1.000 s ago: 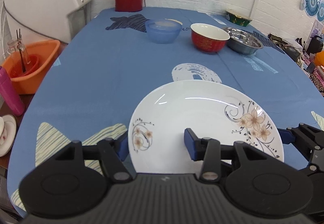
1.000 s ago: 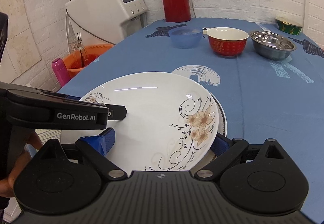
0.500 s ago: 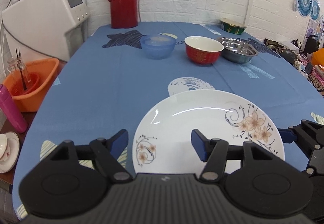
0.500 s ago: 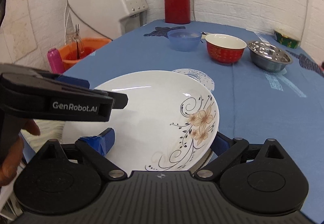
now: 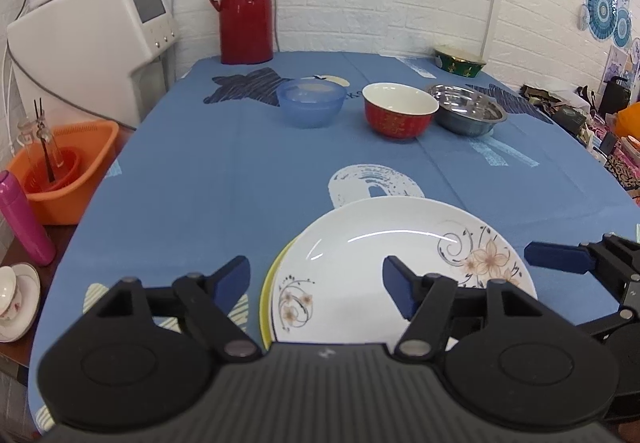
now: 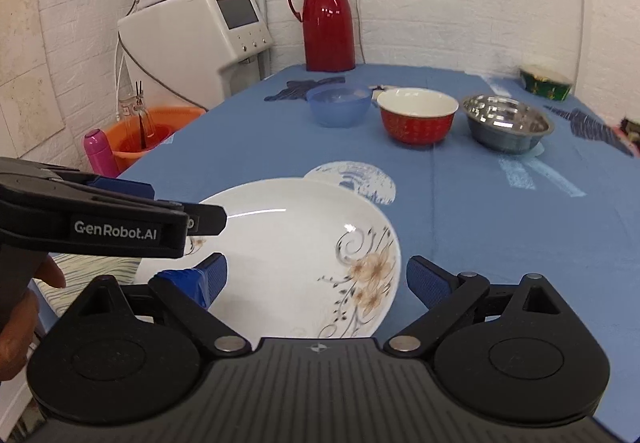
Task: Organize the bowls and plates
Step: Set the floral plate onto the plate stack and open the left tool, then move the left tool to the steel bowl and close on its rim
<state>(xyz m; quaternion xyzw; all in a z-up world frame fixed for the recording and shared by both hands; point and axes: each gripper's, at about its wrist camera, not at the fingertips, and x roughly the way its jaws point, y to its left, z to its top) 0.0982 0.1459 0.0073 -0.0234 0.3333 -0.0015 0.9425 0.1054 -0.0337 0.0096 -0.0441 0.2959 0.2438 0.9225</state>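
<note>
- Now the white floral plate [image 5: 384, 267] lies flat on the blue-clothed worktop [image 5: 224, 179], stacked on another plate whose yellow rim [image 5: 267, 291] peeks out at its left edge.
- Both jaws of the left hand-held gripper [image 5: 316, 285] stand apart, holding nothing; the plate's left edge sits between and below its blue pads [image 5: 232, 279].
- Likewise the right hand-held gripper [image 6: 316, 281] is spread wide and empty, with the plate's right, flower-printed part [image 6: 304, 255] lying between its pads, beneath them.
- From the right wrist view, the left hand-held gripper reaches in over the plate's left side, a person's hand [image 6: 18, 323] gripping it.
- Farther back in a row stand a blue bowl [image 5: 311, 103], a red bowl [image 5: 400, 110] and a steel bowl [image 5: 466, 115], well apart from the plate.
- At the far edge of the worktop stands a red thermos jug [image 5: 242, 7].
</note>
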